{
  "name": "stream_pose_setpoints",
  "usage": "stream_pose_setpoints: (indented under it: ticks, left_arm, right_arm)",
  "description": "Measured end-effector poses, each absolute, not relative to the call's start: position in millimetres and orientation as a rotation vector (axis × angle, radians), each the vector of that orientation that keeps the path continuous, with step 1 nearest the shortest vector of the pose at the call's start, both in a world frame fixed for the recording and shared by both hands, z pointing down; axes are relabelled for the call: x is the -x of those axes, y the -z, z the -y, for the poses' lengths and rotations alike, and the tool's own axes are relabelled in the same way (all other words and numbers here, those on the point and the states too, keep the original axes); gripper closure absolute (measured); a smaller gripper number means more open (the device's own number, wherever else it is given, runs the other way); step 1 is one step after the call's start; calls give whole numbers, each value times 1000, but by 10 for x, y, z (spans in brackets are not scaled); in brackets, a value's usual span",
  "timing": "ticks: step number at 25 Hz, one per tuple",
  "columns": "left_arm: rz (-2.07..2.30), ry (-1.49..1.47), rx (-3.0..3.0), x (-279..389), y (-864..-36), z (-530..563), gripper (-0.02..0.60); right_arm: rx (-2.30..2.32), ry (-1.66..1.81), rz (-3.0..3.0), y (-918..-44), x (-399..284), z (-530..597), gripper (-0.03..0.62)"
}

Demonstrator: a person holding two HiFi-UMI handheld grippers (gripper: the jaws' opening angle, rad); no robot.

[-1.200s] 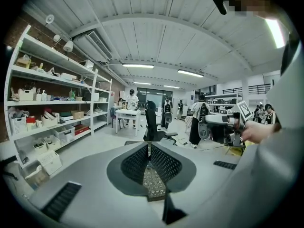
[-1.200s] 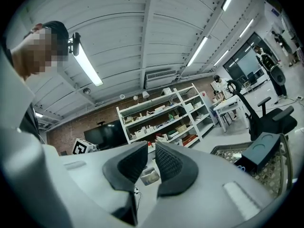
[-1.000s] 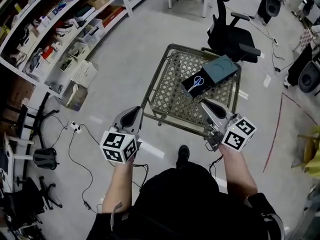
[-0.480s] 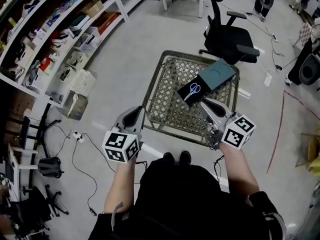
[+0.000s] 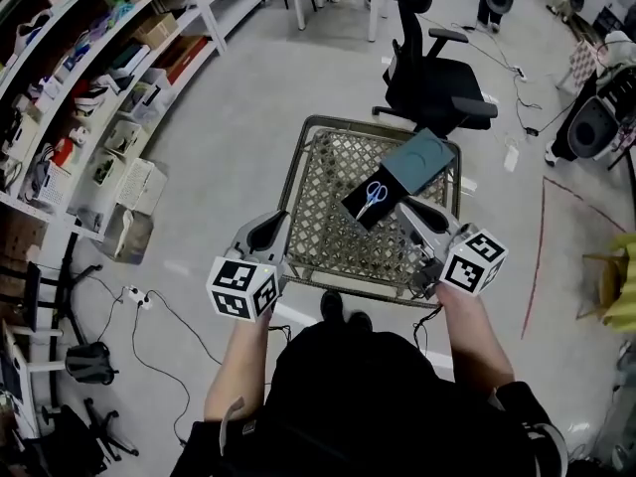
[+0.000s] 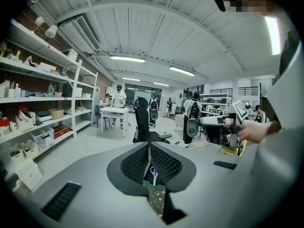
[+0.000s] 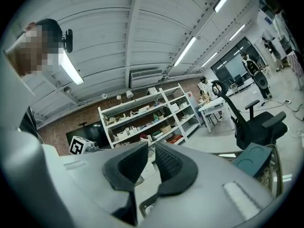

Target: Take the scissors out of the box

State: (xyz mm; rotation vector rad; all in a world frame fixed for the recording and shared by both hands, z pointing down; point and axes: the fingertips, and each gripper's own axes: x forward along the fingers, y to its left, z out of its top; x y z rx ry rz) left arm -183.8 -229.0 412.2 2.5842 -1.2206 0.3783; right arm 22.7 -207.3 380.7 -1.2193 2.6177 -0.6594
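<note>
Both grippers now sit nearer the mesh worktop [image 5: 323,207] than a second ago. The person has stepped up to its near edge, and it takes the middle of the head view. The left gripper [image 5: 273,223] points at the near-left corner, its tip just at the rim. The right gripper [image 5: 407,207] reaches over the near-right part, its tip just beside the box [image 5: 356,212].

The box is black and open, and it lies at an angle on the far-right part of the worktop. The scissors [image 5: 372,197] lie inside it, blue handles toward the far end, and neither gripper touches them. A teal lid [image 5: 419,162] lies right against the box on its far side.

In the left gripper view the jaws are pressed together at the tip and pinch nothing. The scissors [image 6: 154,172] show small and far off through the slit below the tip, in line with the left gripper [image 6: 149,148]. The right gripper [image 6: 221,127] hangs at that view's right, a hand behind it.

In the right gripper view the jaws of the right gripper [image 7: 151,148] stand almost together, with only a thin gap and nothing in it. The lid [image 7: 254,160] shows low at the right, and the left gripper's marker cube [image 7: 78,145] at the left.

A black chair [image 5: 432,73] stands beyond the worktop, and shelves [image 5: 89,78] run along the left wall.
</note>
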Motion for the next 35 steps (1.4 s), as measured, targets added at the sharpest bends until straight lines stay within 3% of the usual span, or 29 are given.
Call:
stream_pose_setpoints:
  ticks: [10, 28, 35]
  left_arm:
    - [999, -395, -2660, 1397, -4275, 2770, 558]
    - [992, -499, -2608, 10, -4575, 2866, 555]
    - [953, -640, -2567, -175, -4886, 2891, 487]
  right_arm:
    - [1417, 669, -2544, -3786, -478, 2220, 536]
    - [1394, 785, -2516, -4155, -1895, 2250, 536]
    - [1340, 870, -2543, -4329, -1893, 2289, 536]
